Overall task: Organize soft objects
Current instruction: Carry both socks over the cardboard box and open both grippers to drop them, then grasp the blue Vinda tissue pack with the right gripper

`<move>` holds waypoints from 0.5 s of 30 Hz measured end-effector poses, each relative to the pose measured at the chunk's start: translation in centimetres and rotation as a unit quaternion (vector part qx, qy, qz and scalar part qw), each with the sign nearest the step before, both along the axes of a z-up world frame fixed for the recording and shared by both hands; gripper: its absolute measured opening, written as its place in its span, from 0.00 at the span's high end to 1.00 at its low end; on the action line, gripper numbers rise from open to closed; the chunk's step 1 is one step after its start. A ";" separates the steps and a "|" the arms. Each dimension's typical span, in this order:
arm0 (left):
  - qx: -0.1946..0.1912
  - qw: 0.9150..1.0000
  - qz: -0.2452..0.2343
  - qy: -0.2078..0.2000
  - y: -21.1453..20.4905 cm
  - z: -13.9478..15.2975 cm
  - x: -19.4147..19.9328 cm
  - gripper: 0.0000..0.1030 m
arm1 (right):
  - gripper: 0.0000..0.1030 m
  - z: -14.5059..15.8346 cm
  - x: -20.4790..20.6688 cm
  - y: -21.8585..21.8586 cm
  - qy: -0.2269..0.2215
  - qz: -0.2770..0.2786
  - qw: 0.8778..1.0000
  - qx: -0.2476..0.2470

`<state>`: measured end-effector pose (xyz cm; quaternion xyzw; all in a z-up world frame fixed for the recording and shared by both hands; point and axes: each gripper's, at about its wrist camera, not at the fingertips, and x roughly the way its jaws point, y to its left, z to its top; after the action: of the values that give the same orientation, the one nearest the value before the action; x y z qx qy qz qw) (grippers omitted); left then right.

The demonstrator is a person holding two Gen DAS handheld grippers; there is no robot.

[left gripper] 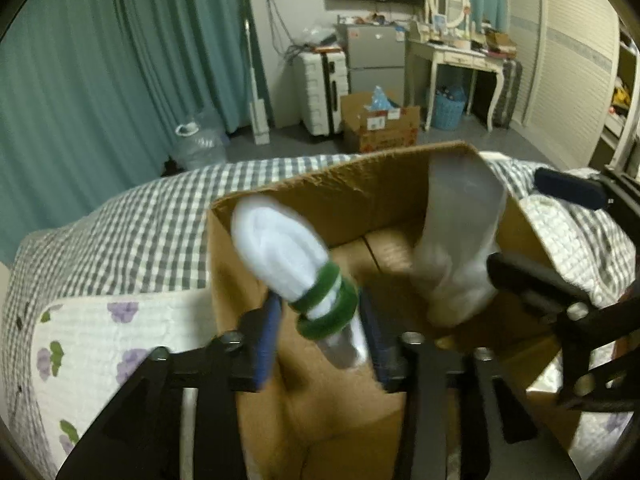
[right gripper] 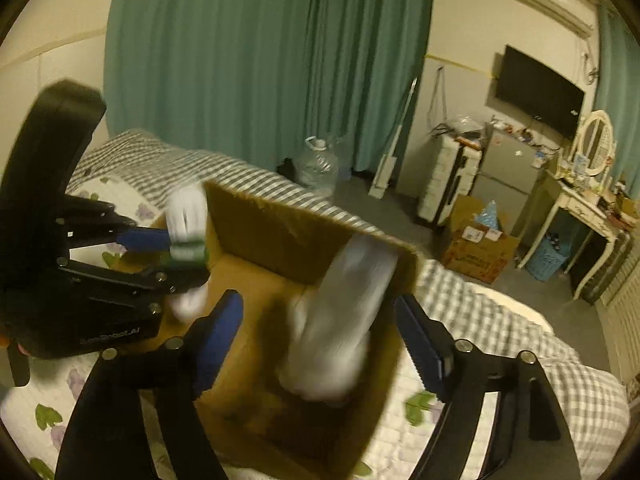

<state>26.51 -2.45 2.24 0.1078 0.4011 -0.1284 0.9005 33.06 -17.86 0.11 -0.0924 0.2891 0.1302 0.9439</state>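
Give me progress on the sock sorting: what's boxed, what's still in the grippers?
Done: nothing is clearly settled in the cardboard box yet. In hand: the left gripper is shut on the green-striped white sock over the box. The right gripper is open, with the grey-and-white sock blurred between its fingers, apparently dropping in. Left: release the striped sock.

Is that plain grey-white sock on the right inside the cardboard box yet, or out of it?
Partly in. The blurred grey-white sock has its lower end inside the brown cardboard box, its top at rim level, between the open right gripper's fingers.
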 end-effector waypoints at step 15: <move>-0.035 0.995 0.021 -0.090 1.7 10.5 -10.4 0.08 | 0.00 11.2 -13.3 -2.6 -0.065 -0.053 0.996 -0.007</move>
<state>16.11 -0.71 12.78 0.0786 0.3154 -0.1130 0.9389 19.76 -20.49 11.29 -0.0921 0.2324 0.0713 0.9656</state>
